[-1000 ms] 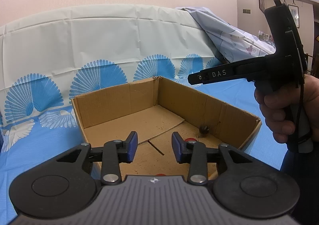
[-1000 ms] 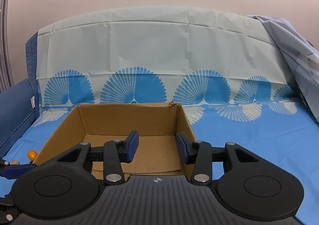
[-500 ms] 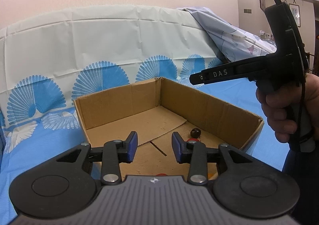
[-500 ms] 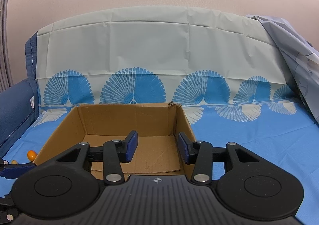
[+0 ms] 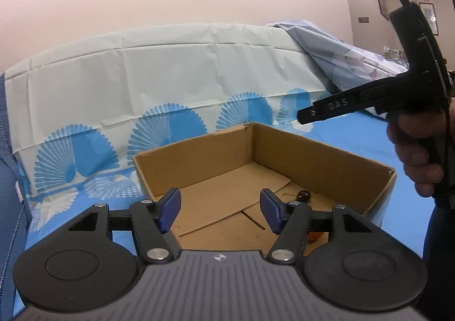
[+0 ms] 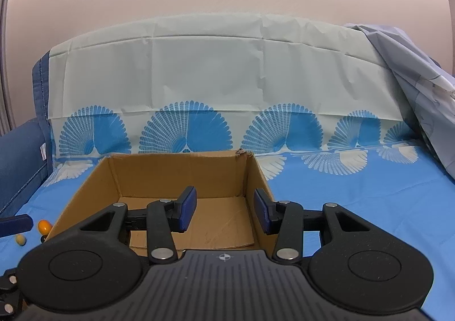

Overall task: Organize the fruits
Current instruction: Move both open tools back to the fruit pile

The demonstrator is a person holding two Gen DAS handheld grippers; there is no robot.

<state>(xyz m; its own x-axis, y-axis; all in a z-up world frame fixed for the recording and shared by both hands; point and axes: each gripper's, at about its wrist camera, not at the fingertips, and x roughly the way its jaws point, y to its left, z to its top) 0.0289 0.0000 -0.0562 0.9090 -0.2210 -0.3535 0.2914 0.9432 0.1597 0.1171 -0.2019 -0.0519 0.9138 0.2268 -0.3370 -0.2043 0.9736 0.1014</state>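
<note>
- Left wrist: left claw [image 5: 220, 211] has just been opening, nothing between pads; corrugated cardboard box [image 5: 327, 154] holds a small dark round fruit [image 5: 303, 195], half hidden.
- Right claw [image 6: 224, 213] parted, empty.

left tool [image 5: 220, 214] jaws just opened wider, nothing between them

One cardboard box [image 6: 182, 176], two grippers, one dark fruit [image 5: 303, 195].
</note>
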